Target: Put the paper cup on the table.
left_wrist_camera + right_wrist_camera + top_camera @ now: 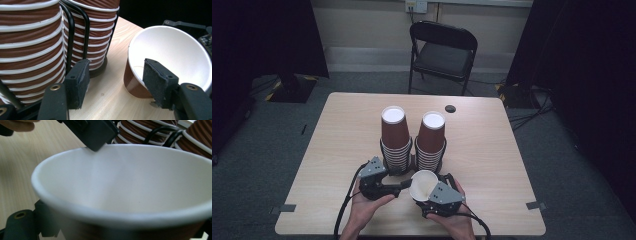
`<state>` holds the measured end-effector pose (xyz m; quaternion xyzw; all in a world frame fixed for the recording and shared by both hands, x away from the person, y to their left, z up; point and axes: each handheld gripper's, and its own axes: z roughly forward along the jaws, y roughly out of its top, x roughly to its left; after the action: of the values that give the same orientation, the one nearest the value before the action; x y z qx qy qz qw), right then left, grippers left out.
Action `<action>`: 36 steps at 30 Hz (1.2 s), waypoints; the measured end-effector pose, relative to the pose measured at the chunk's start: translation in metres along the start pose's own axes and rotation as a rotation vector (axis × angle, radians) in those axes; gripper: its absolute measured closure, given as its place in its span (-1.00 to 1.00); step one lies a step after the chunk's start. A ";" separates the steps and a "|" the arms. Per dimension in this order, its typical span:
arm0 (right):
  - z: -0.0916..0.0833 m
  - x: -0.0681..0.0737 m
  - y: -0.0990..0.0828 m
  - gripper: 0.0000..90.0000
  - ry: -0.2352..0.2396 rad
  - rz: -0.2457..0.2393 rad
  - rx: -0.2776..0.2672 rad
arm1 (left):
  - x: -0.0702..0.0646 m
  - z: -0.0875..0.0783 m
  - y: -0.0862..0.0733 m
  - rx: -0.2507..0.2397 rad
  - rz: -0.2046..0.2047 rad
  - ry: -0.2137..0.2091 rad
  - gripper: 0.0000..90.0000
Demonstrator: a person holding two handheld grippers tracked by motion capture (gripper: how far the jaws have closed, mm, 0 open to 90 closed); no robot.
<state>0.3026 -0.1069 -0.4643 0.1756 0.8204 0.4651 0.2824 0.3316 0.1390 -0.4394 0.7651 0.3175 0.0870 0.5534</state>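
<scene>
Two upside-down stacks of brown ribbed paper cups (pixel 393 135) (pixel 430 140) stand in black wire holders (pixel 71 32) at the table's middle. A single brown cup (pixel 422 182) with a white inside lies tilted just in front of them, its mouth facing left, and my right gripper (pixel 432 196) is shut on it. In the right gripper view its mouth (pixel 125 177) sits close, with the stacks (pixel 140 132) behind. My left gripper (pixel 404 185) is open, its jaws (pixel 116 75) wide apart. One pad (pixel 157 82) rests at the cup's rim (pixel 172 50), the other near the stack (pixel 27 50).
A black folding chair (pixel 442 50) stands beyond the table's far edge. A small black disc (pixel 450 108) lies on the wooden table (pixel 342 130) behind the stacks. Dark curtains hang at both sides. Bare tabletop spreads left and right of the stacks.
</scene>
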 end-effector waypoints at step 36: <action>-0.022 -0.076 -0.024 -0.76 -0.157 0.256 -0.121 | 0.021 -0.020 -0.055 -0.134 0.037 0.285 -0.65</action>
<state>0.3471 -0.1752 -0.4534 0.2972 0.7373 0.5305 0.2943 0.3167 0.1775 -0.4860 0.7120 0.3722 0.2256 0.5509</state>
